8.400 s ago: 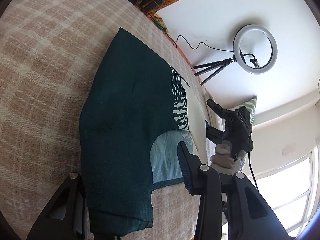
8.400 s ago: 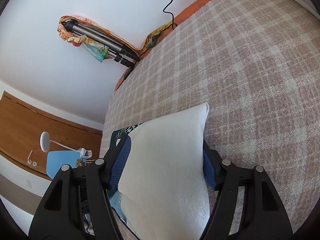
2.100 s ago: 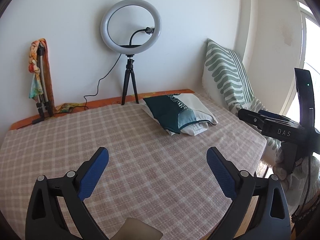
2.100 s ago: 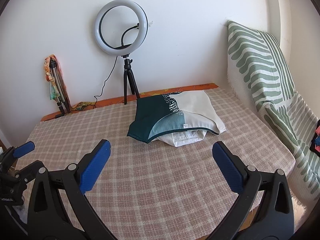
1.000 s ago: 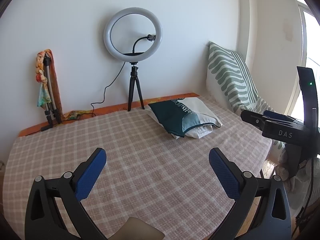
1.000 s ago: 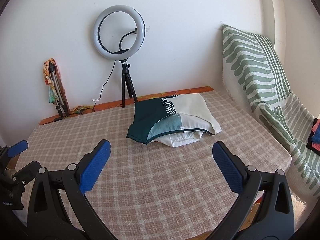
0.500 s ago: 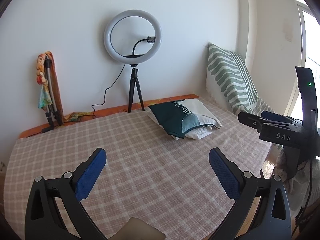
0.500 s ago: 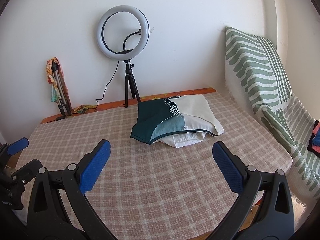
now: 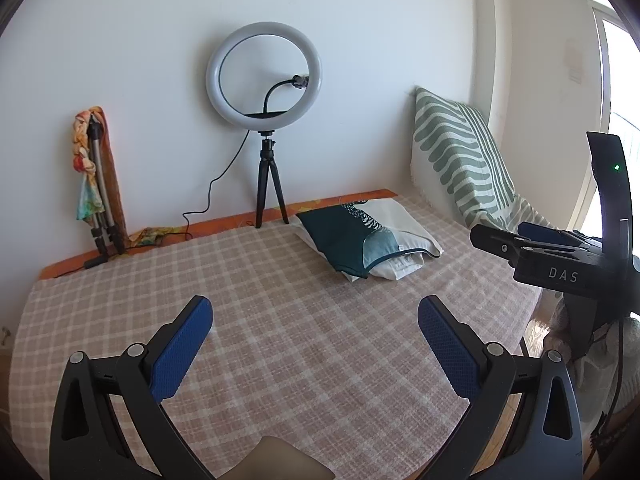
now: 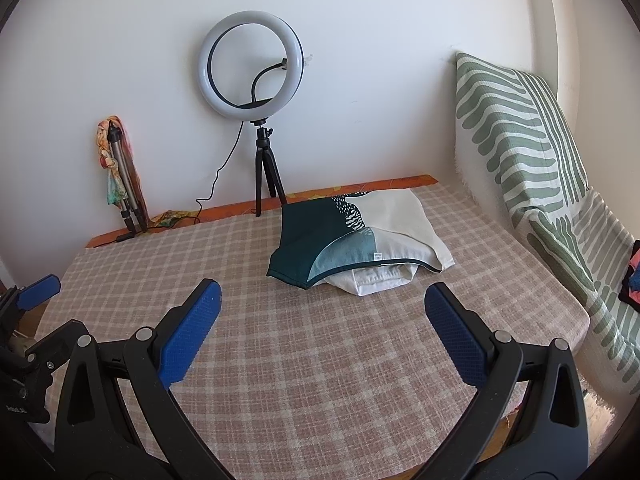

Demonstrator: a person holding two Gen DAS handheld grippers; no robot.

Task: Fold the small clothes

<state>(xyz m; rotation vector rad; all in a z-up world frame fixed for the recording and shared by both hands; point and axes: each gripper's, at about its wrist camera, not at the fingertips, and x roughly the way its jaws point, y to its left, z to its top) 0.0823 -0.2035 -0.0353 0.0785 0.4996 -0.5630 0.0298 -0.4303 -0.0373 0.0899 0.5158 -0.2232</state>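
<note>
A folded garment (image 10: 352,240), dark green, teal and cream, lies on top of a folded white one (image 10: 376,278) at the back of the checked bed cover (image 10: 304,360). The pile also shows in the left wrist view (image 9: 360,240). My left gripper (image 9: 316,314) is open and empty, held well back from the pile. My right gripper (image 10: 322,300) is open and empty, also short of the pile. The right gripper shows from the side in the left wrist view (image 9: 532,236); a left gripper fingertip (image 10: 38,290) shows at the left edge of the right wrist view.
A ring light on a small tripod (image 10: 256,92) stands behind the pile by the wall. A folded tripod wrapped in colourful cloth (image 10: 120,172) leans at the back left. A green-striped cushion (image 10: 528,148) lines the right side. The bed's front edge is near my grippers.
Both grippers have let go of the garments and pulled back from the pile to the front of the bed. In the last second they only drift slightly.
</note>
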